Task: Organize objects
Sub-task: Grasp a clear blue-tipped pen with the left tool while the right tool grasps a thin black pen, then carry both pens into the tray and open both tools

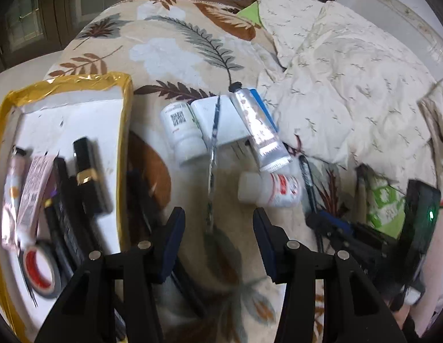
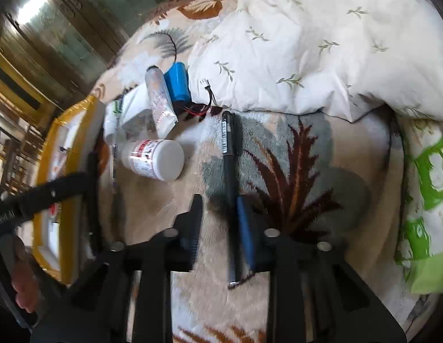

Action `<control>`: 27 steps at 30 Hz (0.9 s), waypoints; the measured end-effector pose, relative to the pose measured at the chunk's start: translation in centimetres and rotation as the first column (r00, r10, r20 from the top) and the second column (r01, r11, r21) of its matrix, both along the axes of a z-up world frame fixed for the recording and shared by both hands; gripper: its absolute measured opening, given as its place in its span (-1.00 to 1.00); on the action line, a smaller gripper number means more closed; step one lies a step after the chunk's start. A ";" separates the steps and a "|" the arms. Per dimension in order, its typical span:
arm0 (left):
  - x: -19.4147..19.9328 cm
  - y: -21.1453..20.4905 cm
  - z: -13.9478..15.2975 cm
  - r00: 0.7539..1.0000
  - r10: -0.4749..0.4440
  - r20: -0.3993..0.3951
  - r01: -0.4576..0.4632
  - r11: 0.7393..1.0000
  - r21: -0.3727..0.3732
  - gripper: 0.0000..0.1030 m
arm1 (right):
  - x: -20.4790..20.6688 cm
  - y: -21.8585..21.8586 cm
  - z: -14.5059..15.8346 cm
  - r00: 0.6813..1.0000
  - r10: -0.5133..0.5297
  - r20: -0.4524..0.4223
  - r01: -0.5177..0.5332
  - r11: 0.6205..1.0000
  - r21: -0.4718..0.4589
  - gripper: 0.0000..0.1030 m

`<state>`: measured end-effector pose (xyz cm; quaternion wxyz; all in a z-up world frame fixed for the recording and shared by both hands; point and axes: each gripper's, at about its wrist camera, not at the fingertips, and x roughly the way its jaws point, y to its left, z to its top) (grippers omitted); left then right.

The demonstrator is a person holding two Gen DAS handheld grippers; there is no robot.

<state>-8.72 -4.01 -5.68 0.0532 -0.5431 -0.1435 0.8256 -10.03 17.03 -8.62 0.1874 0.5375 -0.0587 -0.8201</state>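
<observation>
Partly done: lipstick (image 1: 88,177) and tape roll (image 1: 40,268) boxed at 9 o'clock, bottles, tube, black pen (image 2: 229,171) left on bed; both claws released.

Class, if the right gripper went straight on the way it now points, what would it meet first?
Most likely the black pen, already lying between the open right gripper fingers beside the blue pad; depth is uncertain.

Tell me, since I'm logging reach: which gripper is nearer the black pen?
Right. The right gripper straddles the black pen; the left gripper hovers apart, beside it.
</observation>
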 end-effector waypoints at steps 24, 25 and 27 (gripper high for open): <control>6.0 -3.3 0.2 1.000 0.022 0.010 -0.023 0.999 0.043 -0.87 | 1.8 -0.2 -0.3 0.999 0.024 0.027 -0.024 1.000 -0.006 -0.85; 6.7 -3.7 0.4 1.000 0.031 0.006 -0.031 0.998 0.058 -0.87 | 2.1 -0.1 -0.4 0.999 0.029 0.045 -0.028 0.999 -0.020 -0.85; 7.8 -4.6 0.7 0.999 0.054 -0.006 -0.054 0.996 0.069 -0.87 | 2.9 0.1 -0.2 0.997 0.030 0.070 -0.025 0.997 -0.069 -0.85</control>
